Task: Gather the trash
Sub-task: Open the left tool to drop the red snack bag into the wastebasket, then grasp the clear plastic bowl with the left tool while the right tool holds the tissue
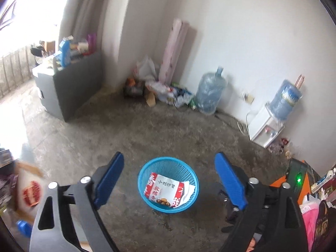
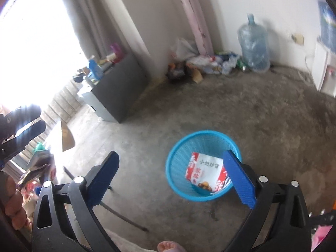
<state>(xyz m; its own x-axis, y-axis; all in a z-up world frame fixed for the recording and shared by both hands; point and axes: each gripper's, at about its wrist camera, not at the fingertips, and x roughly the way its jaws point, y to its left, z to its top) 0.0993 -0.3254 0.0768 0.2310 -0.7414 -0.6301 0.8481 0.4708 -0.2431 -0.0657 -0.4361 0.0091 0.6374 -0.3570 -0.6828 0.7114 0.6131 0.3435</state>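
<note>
A blue mesh trash basket [image 1: 140, 175] stands on the concrete floor, and it also shows in the right wrist view [image 2: 171, 163]. Inside lies a red and white snack wrapper [image 1: 166, 190], also seen in the right wrist view [image 2: 206, 171]. My left gripper [image 1: 169, 159] is open and empty, held above the basket. My right gripper [image 2: 171, 157] is open and empty, above the floor just left of the basket, with its right finger [image 2: 239, 180] over the basket's rim.
A grey cabinet [image 1: 71, 88] with clutter on top stands at the left by the window. A trash pile [image 1: 168, 90], pink rolls and a water jug [image 1: 210, 92] sit along the far wall. A white water dispenser [image 1: 266, 126] is at right. Cluttered items lie at both lower sides.
</note>
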